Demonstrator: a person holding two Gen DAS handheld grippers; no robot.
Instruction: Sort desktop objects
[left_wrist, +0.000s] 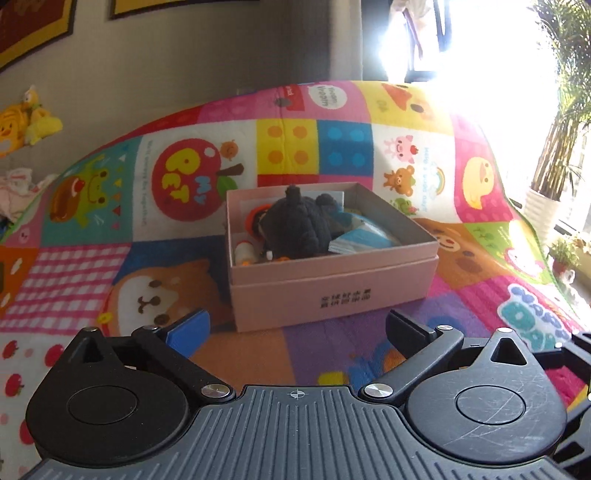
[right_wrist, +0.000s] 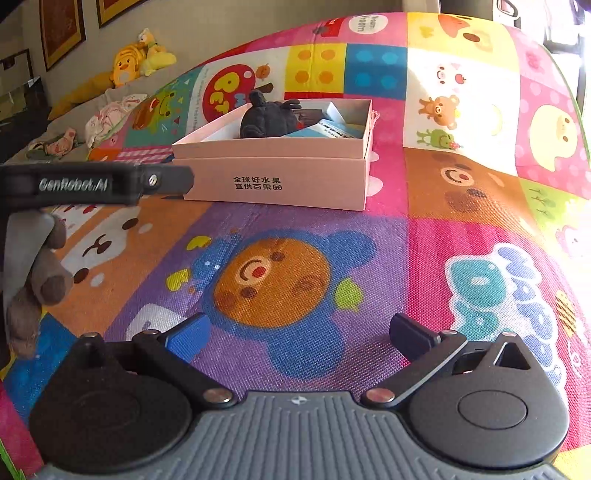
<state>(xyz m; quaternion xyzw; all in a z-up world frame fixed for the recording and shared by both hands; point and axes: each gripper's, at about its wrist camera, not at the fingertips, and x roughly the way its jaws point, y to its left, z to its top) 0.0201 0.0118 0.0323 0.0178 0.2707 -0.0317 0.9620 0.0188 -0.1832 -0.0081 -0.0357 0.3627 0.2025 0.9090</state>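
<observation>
At frame centre, left wrist view: pink box (left_wrist: 332, 291) sat on the patchwork play mat (left_wrist: 74, 266), open top, printed dark characters on its near wall.
Box contents: black knitted toy (left_wrist: 299, 225) filled the middle; blue-and-white packet (left_wrist: 354, 240) to its right, leaning on the toy; small white piece with orange bits (left_wrist: 243, 253) in the lower left corner; an orange-red thing behind the toy, mostly hidden, can't tell what.
Left gripper (left_wrist: 295, 325): bottom of frame, jaws wide apart, nothing between them, blue pad on the left finger (left_wrist: 188, 332); tips just short of the box's near wall, not touching.
Right gripper (right_wrist: 297, 334): bottom of right wrist view, jaws apart, empty, over the orange bear print on the mat; well apart from the box.
Box in right wrist view: upper centre, toy poking above the rim.
Left edge, right wrist view: black side of the other gripper with white lettering, its tip reaching toward the box; a person's hand (right_wrist: 35, 280) gripped below it.
Background: yellow plush toys (right_wrist: 140, 61) upper left on a grey sofa; framed pictures (right_wrist: 61, 29) on the wall; potted plant (left_wrist: 561, 122) at right by a glaring window.
</observation>
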